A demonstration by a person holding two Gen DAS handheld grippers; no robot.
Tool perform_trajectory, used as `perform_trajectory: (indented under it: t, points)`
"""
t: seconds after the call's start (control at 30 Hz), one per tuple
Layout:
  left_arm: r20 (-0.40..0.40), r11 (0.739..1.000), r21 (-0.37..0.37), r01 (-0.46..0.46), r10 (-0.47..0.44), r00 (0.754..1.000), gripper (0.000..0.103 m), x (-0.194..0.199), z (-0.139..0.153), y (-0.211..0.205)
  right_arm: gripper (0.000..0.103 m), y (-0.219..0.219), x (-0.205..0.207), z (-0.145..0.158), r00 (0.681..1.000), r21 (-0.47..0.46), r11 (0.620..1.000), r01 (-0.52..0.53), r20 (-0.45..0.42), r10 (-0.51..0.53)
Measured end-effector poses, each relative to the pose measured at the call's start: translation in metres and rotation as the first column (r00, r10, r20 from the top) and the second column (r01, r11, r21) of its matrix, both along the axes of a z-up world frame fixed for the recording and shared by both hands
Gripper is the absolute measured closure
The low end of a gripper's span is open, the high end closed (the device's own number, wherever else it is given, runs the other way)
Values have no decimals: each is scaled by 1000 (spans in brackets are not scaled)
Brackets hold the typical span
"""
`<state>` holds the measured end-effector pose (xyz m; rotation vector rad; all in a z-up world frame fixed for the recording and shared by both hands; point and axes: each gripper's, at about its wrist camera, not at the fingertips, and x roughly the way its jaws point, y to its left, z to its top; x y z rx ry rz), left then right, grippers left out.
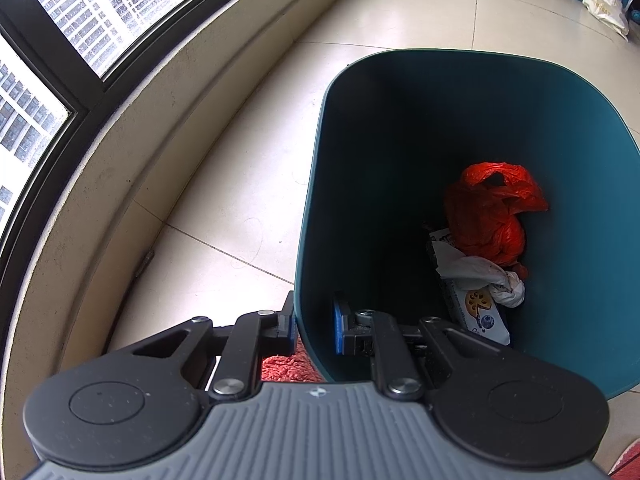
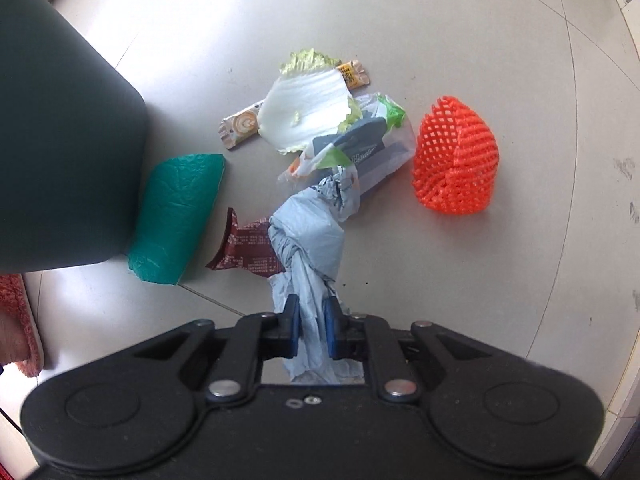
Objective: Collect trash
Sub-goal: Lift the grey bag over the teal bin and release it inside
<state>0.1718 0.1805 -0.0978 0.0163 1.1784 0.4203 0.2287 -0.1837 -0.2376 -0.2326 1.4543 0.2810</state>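
My left gripper (image 1: 314,330) is shut on the near rim of a dark teal trash bin (image 1: 480,128), one pad outside the wall and one inside. In the bin lie a crumpled red plastic bag (image 1: 490,212), a white tissue (image 1: 480,272) and a white printed wrapper (image 1: 478,312). My right gripper (image 2: 311,330) points down at the floor and is shut on a twisted pale blue plastic bag (image 2: 306,240), which trails down over the litter. Below lie a dark red wrapper (image 2: 248,252), a green bag (image 2: 178,216), a cabbage leaf (image 2: 304,108), a clear snack bag (image 2: 360,148) and an orange foam net (image 2: 456,160).
The bin's outer wall (image 2: 68,128) fills the left of the right wrist view, close to the litter. A coffee sachet (image 2: 238,126) lies under the leaf. A red mat (image 2: 18,320) sits at the lower left. A low sill (image 1: 132,152) and window run along the left.
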Motion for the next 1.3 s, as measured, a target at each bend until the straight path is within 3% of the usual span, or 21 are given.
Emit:
perform_trajectory:
  t: [0.33,0.57,0.8,1.03,1.3]
  points:
    - [1,1000,-5,2,-2,1000,88,0,2,3,92,24,20,153,975,189,977,-103,216,61]
    - [0,1000,-2,2,-2,1000,88,0,2,2,92,70,9,212,952,328,920,-215,280,123]
    - [0,1000,-8,-3,3,1000,88,0,1,2,92,144,-11,208,913,339,863,-375,297,280]
    - [3,1000,-16,-1,2,1000,88,-1,2,4,92,204,-16,179,894,286,856,-431,263,362]
    - [6,1000,-28,2,-2,1000,88,-2,3,7,92,221,-23,144,897,230,872,-433,210,390]
